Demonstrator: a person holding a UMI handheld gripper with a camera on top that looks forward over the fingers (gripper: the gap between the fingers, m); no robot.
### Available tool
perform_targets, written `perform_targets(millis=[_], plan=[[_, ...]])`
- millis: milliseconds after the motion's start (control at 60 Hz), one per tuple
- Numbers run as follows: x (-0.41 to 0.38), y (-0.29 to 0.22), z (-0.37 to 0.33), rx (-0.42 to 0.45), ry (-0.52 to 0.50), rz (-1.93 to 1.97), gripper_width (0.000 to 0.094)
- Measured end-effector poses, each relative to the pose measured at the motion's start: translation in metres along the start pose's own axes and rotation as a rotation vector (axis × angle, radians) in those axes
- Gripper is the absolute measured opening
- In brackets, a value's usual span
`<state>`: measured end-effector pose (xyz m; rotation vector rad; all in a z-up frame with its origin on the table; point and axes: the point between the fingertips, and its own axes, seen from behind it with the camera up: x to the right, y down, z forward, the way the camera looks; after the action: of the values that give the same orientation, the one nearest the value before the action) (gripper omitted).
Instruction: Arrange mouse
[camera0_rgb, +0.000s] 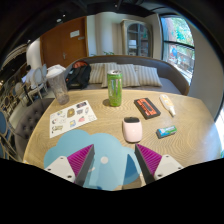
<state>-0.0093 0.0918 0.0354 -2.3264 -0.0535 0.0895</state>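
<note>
Table (40, 143) (wooden) bears mouse (132, 129), can (115, 89), leaflet (72, 118).

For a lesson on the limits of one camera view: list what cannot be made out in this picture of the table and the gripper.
- Gripper view: printing on the paper sheet is too small to read.
- Label of the green can: too small.
- The teal item beside the white mouse: too small to identify.
- The table's near edge is hidden behind the open gripper fingers.
</note>
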Motion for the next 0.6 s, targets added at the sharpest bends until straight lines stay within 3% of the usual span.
perform_targets(millis=[200, 350, 533, 600], plan=[[0.059, -0.022, 0.065, 0.04, 0.03, -0.034, 0.0845], [0.074, -0.031, 0.099, 0.065, -0.004, -0.014, 0.0834], [0.067, -0.04, 0.107, 0.129, -0.045, -0.062, 0.0549], [0.067, -0.039, 0.107, 0.125, -0.034, -0.059, 0.0539]])
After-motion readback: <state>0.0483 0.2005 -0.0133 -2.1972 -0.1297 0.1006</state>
